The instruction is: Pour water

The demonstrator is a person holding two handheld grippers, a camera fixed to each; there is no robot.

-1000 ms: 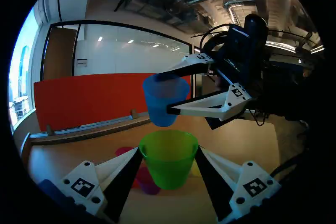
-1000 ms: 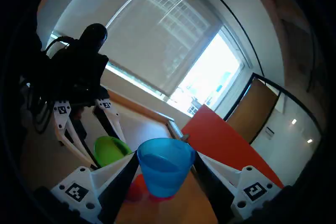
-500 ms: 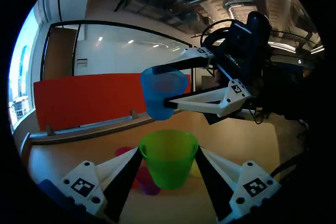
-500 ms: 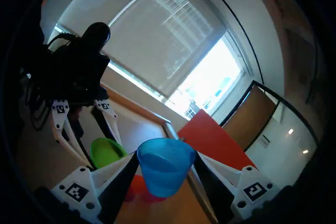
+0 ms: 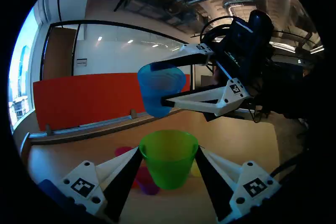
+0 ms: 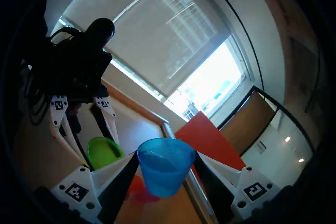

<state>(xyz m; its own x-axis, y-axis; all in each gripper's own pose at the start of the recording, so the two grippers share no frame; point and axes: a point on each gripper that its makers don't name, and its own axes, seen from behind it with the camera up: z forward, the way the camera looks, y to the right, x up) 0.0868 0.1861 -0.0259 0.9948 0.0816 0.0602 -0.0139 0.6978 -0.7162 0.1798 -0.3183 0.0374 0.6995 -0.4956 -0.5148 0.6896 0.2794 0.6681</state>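
Green tapered plastic cup (image 5: 169, 166) is clamped by the left hand-held gripper (image 5: 168, 153) over the wooden bench (image 5: 239, 138); a translucent blue cup (image 6: 164, 174), slightly tilted, is gripped by the right hand-held gripper (image 6: 165, 159) above it

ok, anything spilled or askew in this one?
Nothing odd. The blue cup in the right claw tilts above the green cup in the left claw, as a pour needs. No water seen on the table.

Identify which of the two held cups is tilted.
The blue cup, leaning in the right tool; the green cup sits upright in the left tool.
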